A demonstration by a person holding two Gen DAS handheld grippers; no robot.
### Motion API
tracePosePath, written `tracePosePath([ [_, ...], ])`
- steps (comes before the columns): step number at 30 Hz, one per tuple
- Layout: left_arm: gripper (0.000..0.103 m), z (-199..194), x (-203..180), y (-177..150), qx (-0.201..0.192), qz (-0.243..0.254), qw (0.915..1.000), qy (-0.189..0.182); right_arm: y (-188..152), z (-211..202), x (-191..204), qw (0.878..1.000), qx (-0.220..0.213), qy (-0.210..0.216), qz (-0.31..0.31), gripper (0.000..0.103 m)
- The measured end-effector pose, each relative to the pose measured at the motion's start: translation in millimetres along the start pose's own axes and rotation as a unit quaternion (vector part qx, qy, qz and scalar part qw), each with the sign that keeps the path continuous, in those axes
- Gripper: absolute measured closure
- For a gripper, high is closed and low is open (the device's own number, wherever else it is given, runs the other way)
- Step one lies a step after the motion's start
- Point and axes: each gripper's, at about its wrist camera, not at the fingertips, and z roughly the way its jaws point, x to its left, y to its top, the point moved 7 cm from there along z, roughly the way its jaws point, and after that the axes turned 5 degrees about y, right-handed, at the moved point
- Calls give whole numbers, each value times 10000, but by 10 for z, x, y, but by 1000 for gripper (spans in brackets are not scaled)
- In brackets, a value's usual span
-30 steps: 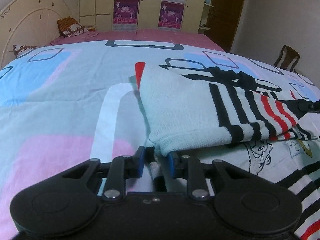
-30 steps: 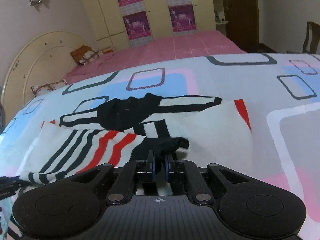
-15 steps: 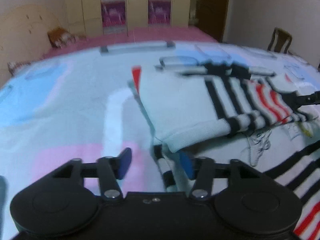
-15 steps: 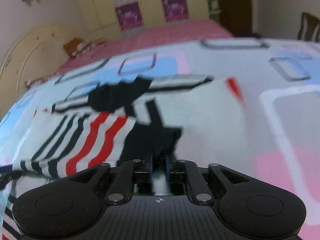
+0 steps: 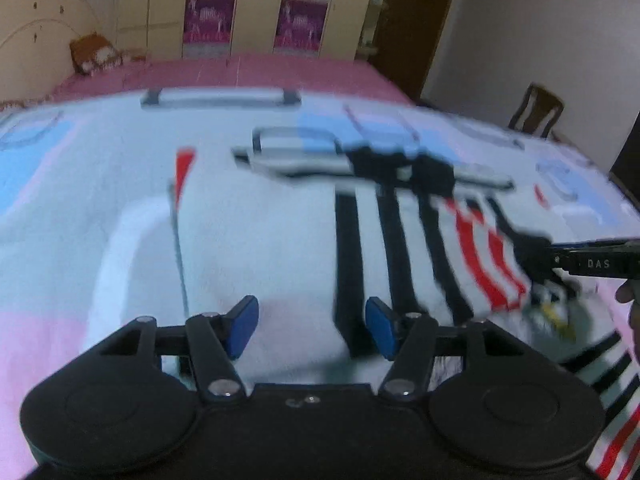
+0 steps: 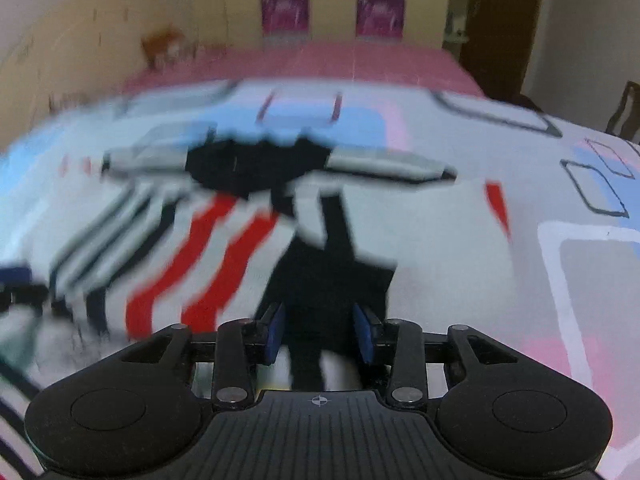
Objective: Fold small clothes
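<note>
Sweater (image 5: 260, 248), a pale knitted one with black and red stripes, lies folded on the patterned white, blue and pink bedspread (image 5: 60, 200). Our left gripper (image 5: 312, 322) has just let go of its hem: a second ago the blue pads pinched the edge, now they stand spread over it. Our right gripper (image 6: 320, 330) has likewise just been opening, its jaws parted astride the black cuff. We count two grippers, one sweater. Only the left view shows a wooden chair (image 5: 538, 110) beyond the sweater.
</note>
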Motion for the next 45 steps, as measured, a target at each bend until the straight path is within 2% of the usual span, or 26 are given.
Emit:
tracePosePath([
  [3,44,160,117,324,-188,109,9997,89,236,127,-145,9997,-105,-45,193,66],
  [7,43,618,351,696,-253,110,9993,232,559,399,-207,9996,-205,34,198,66],
  [9,43,892,483,700,5,48,9997,244,608,538,-227,9996,-66,194,208,66],
  [10,40,1003,521,651,169,61,9997,181,574,632,-268,9998,120,73,164,66],
  [11,39,1017,532,645,31,119,9999,118,529,693,-334,9995,235,-94,160,66],
  [15,42,936,540,665,50,88,9999,140,519,642,-332,9998,115,-139,126,66],
  [17,40,804,492,697,-138,8,9997,206,548,542,-288,9995,-45,-178,241,65],
  [18,39,737,419,698,-216,-1,9997,129,584,463,-210,9993,-224,-18,305,65],
  [21,35,612,10,709,-428,301,9986,-60,648,436,206,9980,-355,505,99,66],
  [23,35,618,-207,661,-298,218,9992,-141,647,504,537,9965,-227,805,-95,66],
  [26,39,717,-382,493,-89,307,9995,41,515,680,840,9964,126,684,-485,67],
  [28,37,771,-328,363,59,441,9988,188,402,739,840,9964,168,435,-703,67],
  [30,37,690,-167,298,-55,484,9986,188,354,667,702,9969,111,171,-764,67],
  [32,36,596,-5,244,-110,451,9988,163,298,569,397,9966,65,-400,-719,67],
  [33,36,576,22,226,-123,495,9986,169,260,527,226,9977,77,-448,-502,67],
  [35,37,580,-23,243,-118,629,9975,289,242,498,108,9993,100,-285,-233,66],
  [37,40,521,-96,299,-115,616,9971,438,281,479,177,9984,133,-385,-388,66],
  [41,36,225,-352,253,-411,649,9969,176,320,221,366,9993,-145,-98,-328,66],
  [44,36,210,-399,49,-264,651,9974,172,138,175,484,9989,18,73,-455,66],
  [45,35,243,-349,-56,-115,654,9974,281,40,208,455,9985,170,-54,-511,66],
])
